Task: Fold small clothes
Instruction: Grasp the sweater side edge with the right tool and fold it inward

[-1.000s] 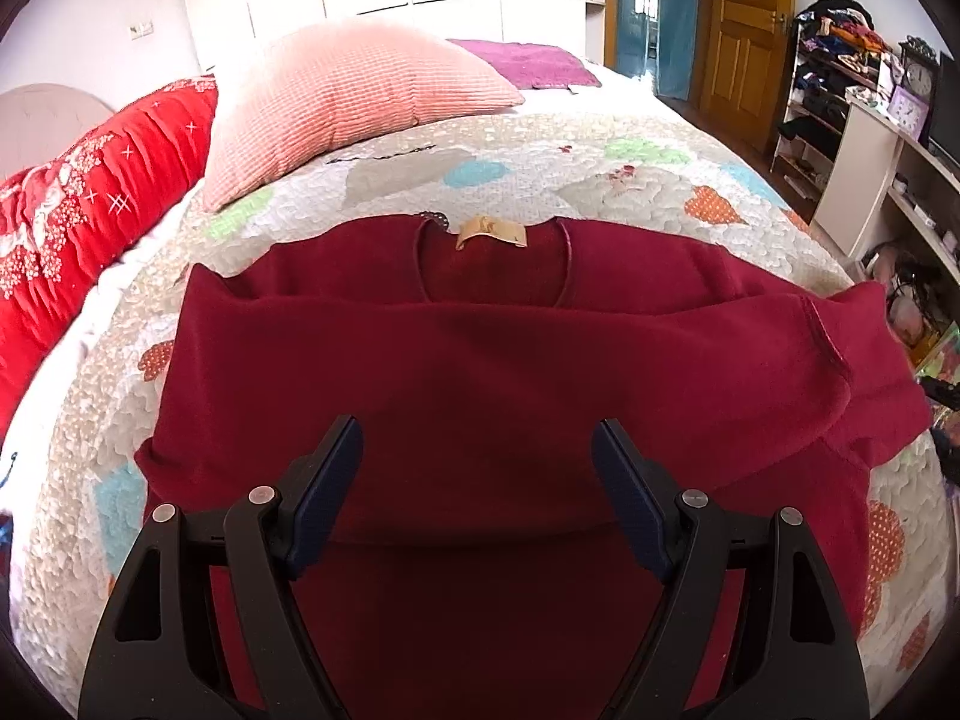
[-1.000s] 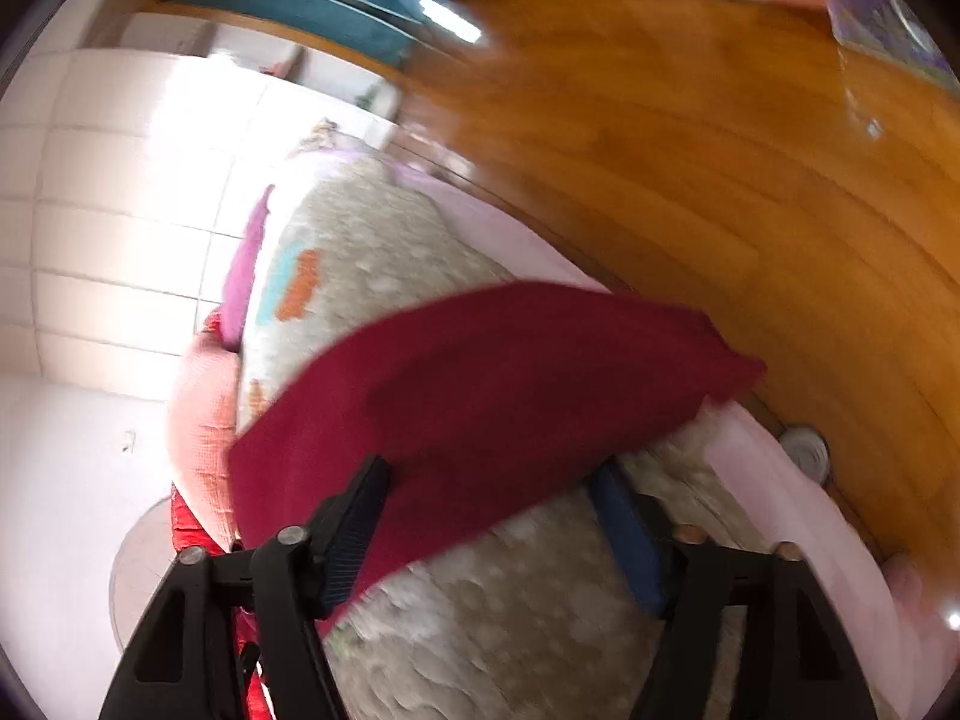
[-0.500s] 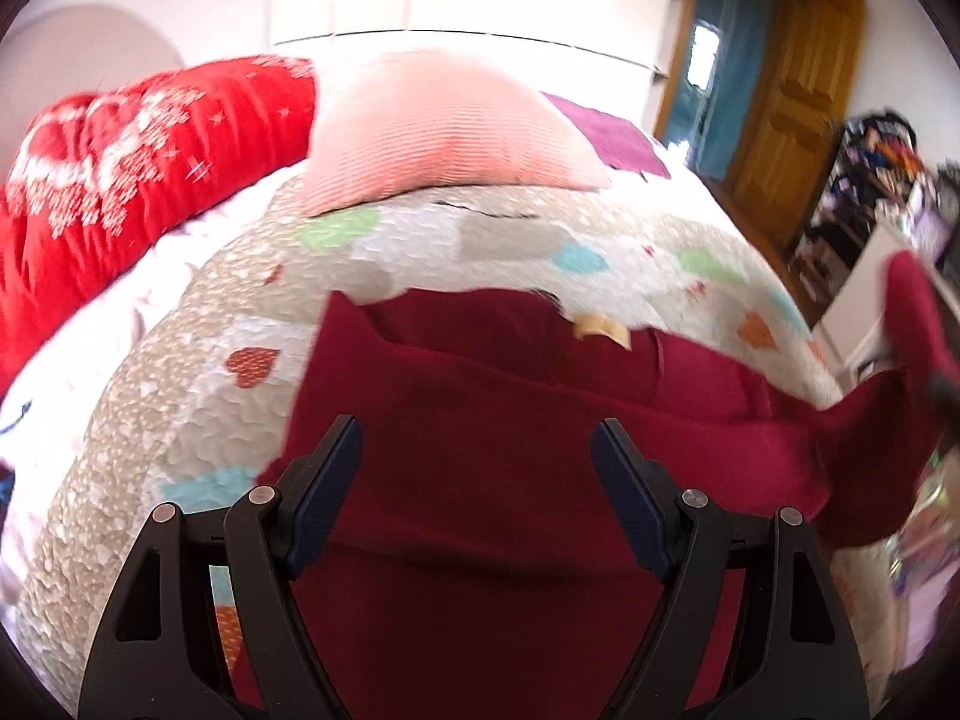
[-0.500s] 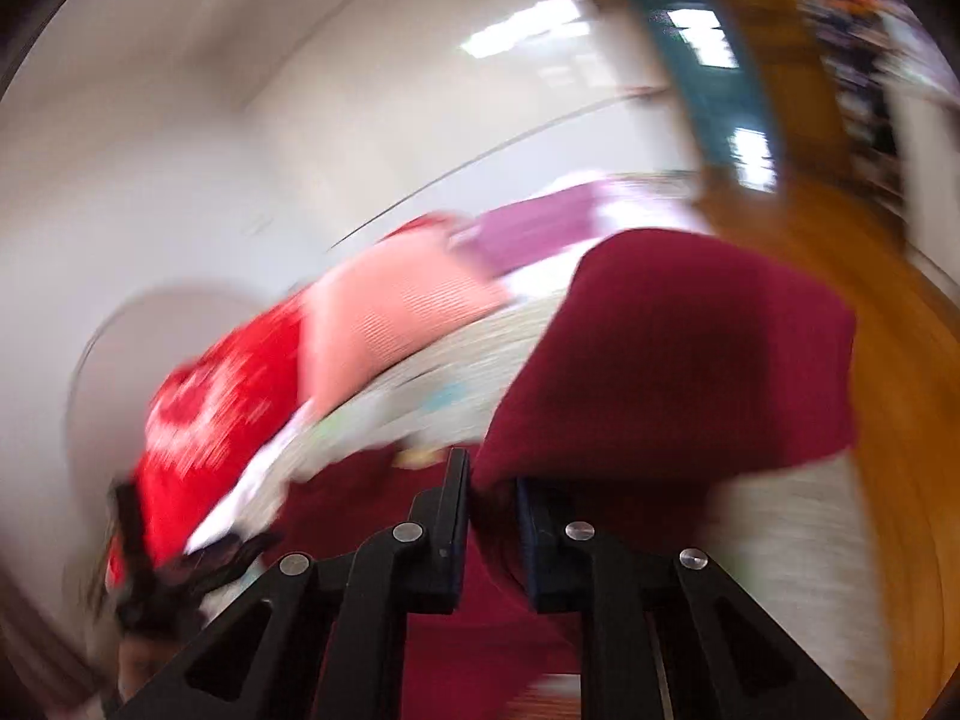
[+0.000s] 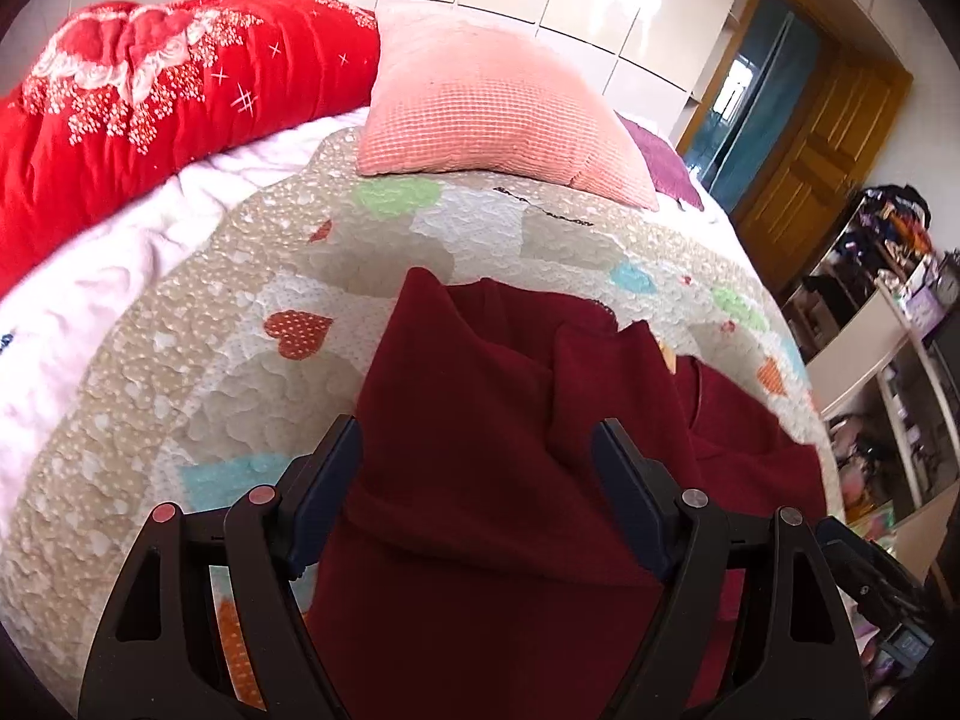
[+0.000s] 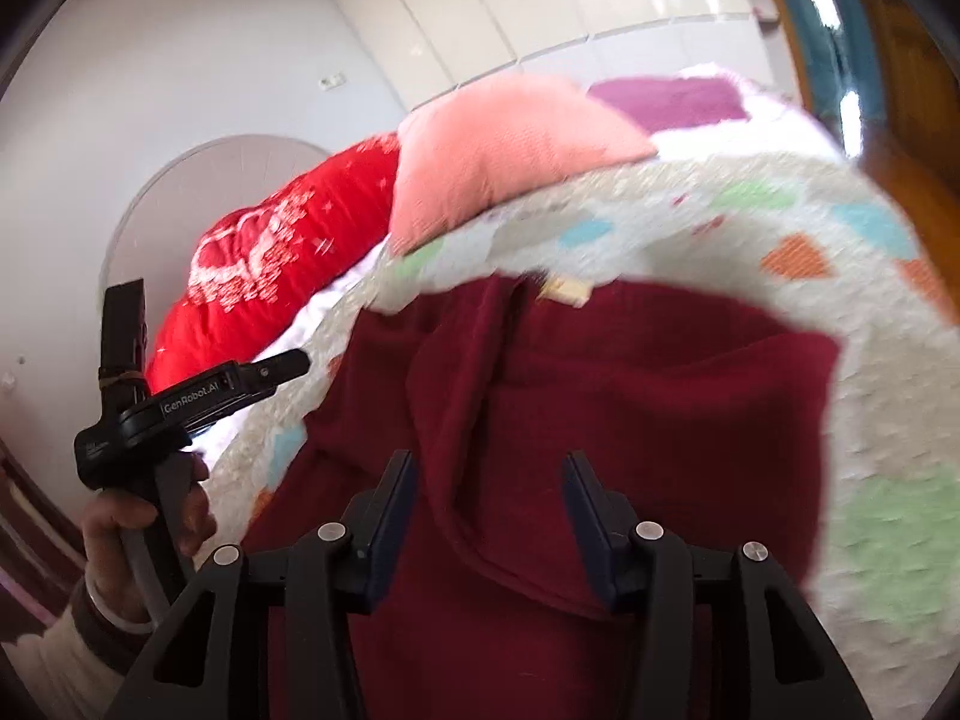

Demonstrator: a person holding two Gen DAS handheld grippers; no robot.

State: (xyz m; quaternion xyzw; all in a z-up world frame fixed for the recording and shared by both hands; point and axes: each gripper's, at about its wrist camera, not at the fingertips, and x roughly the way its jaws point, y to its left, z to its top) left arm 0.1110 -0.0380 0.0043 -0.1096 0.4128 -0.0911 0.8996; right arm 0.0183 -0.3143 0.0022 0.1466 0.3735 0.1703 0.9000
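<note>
My 2 tongs, left [image 5: 477, 483] and right [image 6: 487, 507], are released above 1 soft dark-red sweater [image 5: 516, 420], folded on the bumpy quilted bed [image 5: 240, 360]; 1 ribbed pink pillow [image 5: 492, 114] at 12 o'clock.

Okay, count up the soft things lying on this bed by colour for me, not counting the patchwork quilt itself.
Dark red: 1, the sweater
Bright red: 1, the duvet
Pink: 1, the pillow
Purple: 1, the cloth
Total: 4

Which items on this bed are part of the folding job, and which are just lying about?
Part of the job:
- dark red sweater, partly folded on the quilt
- left gripper, jaws open
- right gripper, jaws open

Lying about:
- pink pillow
- red duvet
- purple cloth
</note>
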